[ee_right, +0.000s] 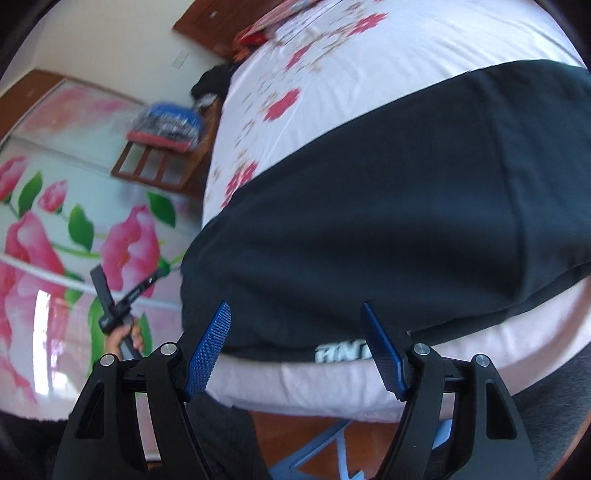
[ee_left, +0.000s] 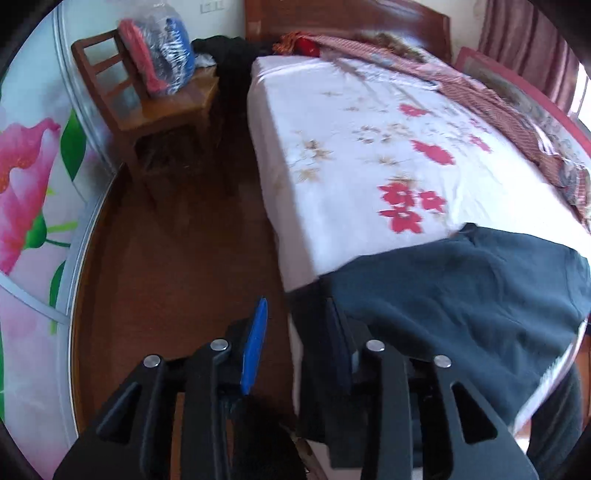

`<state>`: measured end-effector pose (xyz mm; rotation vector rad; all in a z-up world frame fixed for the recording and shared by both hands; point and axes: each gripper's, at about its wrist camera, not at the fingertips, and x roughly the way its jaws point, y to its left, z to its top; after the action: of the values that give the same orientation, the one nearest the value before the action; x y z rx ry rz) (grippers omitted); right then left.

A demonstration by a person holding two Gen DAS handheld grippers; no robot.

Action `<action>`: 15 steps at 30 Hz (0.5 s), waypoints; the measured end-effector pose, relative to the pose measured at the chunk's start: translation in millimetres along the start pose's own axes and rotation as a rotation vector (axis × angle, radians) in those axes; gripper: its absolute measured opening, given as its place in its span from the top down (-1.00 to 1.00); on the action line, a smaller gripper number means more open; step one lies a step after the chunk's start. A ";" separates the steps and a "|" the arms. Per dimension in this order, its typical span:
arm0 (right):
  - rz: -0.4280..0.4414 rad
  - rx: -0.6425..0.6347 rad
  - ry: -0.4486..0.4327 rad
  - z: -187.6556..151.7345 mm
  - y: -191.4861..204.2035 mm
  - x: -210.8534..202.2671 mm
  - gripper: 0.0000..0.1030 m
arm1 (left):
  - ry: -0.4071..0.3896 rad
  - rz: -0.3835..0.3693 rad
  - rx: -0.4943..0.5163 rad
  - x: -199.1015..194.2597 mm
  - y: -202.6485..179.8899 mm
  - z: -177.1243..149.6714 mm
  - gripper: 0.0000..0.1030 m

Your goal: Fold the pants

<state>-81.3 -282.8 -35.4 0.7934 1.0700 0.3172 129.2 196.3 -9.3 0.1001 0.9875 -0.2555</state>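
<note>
Pants (ee_right: pixel 388 206) flat across floral bedsheet (ee_left: pixel 369 147) (wooden floor (ee_left: pixel 177 266) beside).

A home bedroom: a bed (ee_left: pixel 369 122) in a white sheet with red flowers fills the left-wrist view from twelve to three o'clock, its wooden headboard (ee_left: pixel 347 18) at twelve. At eleven o'clock a wooden chair (ee_left: pixel 147 99) carries bagged clothes (ee_left: pixel 162 55), a rose-printed wardrobe door (ee_left: pixel 29 206) runs down nine o'clock, and curtains (ee_left: pixel 524 40) hang at one.
</note>
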 end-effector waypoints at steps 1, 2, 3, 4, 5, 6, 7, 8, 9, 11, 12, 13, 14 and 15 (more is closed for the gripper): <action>0.044 -0.024 0.039 -8.4 11.0 15.2 -0.40 | 0.006 -0.028 0.015 -12.8 -14.2 -8.5 0.20; 0.062 -0.070 0.068 -16.6 24.1 29.8 -0.40 | 0.012 -0.046 0.042 -23.1 -29.3 -18.8 0.06; 0.054 -0.137 0.093 -24.1 38.3 43.6 -0.40 | 0.013 -0.050 0.068 -31.5 -42.2 -29.1 -0.13; 0.026 -0.214 0.115 -30.7 52.6 56.4 -0.40 | 0.015 -0.053 0.086 -39.9 -56.1 -43.2 -0.17; -0.003 -0.287 0.129 -36.9 65.9 68.0 -0.40 | 0.032 -0.058 0.085 -45.2 -65.5 -56.2 -0.18; -0.018 -0.350 0.150 -42.5 77.5 78.8 -0.40 | 0.045 -0.052 0.064 -48.3 -67.9 -64.7 -0.23; -0.039 -0.403 0.167 -46.5 86.8 86.7 -0.40 | 0.062 -0.045 -0.001 -50.3 -66.7 -75.5 -0.27; -0.060 -0.431 0.172 -49.2 93.2 91.6 -0.40 | 0.078 -0.055 -0.063 -51.8 -63.8 -85.3 -0.29; -0.052 -0.438 0.185 -51.4 96.8 94.6 -0.40 | 0.091 -0.062 -0.116 -50.3 -60.6 -94.2 -0.35; -0.041 -0.446 0.196 -55.1 100.0 95.7 -0.40 | 0.131 -0.059 -0.221 -36.9 -53.0 -112.5 -0.40; -0.054 -0.455 0.192 -55.6 100.8 93.1 -0.40 | 0.142 -0.092 -0.269 -30.4 -49.1 -116.6 -0.39; -0.051 -0.458 0.194 -55.8 101.0 90.3 -0.40 | 0.128 -0.138 -0.328 -23.0 -42.6 -119.7 -0.39; -0.057 -0.456 0.191 -55.6 100.3 86.1 -0.40 | 0.123 -0.136 -0.364 -16.0 -38.7 -122.0 -0.39; -0.076 -0.449 0.180 -55.1 98.4 81.5 -0.40 | 0.133 -0.143 -0.399 -7.9 -35.6 -124.5 -0.39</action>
<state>-78.0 -143.8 -32.4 0.3257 1.1381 0.5489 14.8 188.0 -69.9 -0.3218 1.1629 -0.1799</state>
